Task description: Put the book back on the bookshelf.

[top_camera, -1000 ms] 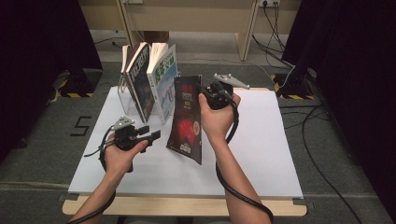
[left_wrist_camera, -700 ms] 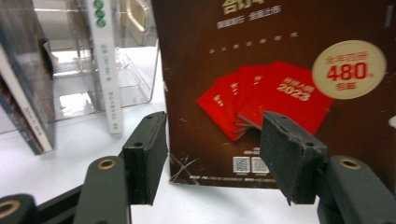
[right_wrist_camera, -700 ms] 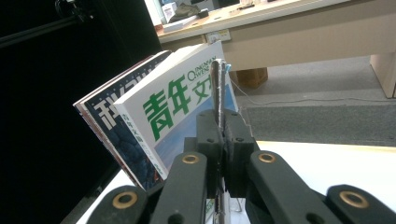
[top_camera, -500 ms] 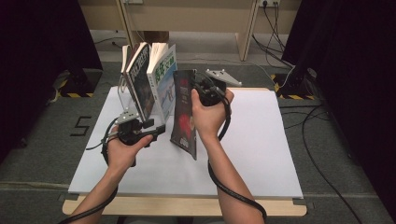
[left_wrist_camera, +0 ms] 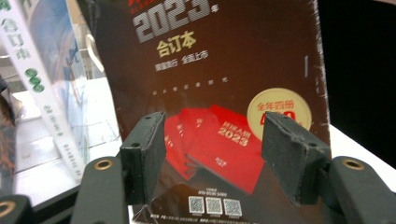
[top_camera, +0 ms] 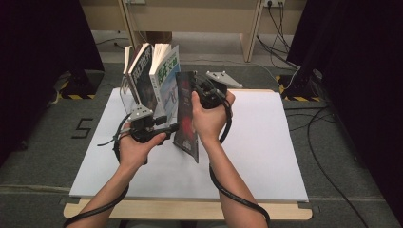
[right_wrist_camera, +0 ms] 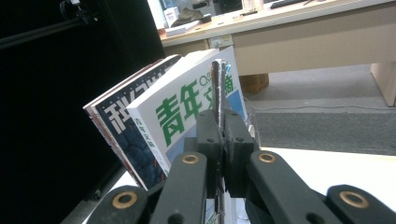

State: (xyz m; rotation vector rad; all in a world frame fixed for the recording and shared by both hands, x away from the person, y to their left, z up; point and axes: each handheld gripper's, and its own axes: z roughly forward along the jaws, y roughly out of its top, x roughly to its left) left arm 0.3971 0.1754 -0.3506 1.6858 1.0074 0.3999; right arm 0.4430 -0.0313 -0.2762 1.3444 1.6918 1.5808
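We noted the dark book (top_camera: 186, 114) held upright above the white table (top_camera: 266, 142), just to the right of the row of books (top_camera: 152, 78) standing at the table's far left. The right gripper (top_camera: 202, 90) had the book by its upper edge; in the right gripper view its pads (right_wrist_camera: 233, 149) were clamped tight together on the thin, silvery edge of the book (right_wrist_camera: 218, 88), which rose straight up from between them, with the white-covered book (right_wrist_camera: 187, 112) and a dark blue one (right_wrist_camera: 126, 135) leaning just behind. The left gripper (top_camera: 173, 127) sat low at the book's left side, pointing at its cover. In the left gripper view its two pads (left_wrist_camera: 144, 154) stood wide apart, gripping nothing, and the dark cover (left_wrist_camera: 219, 93) with its red booklets and gold seal faced us squarely just beyond them; we could not tell whether the pads touched it. A white spine (left_wrist_camera: 37, 98) of the neighbouring book stood at that view's left edge.
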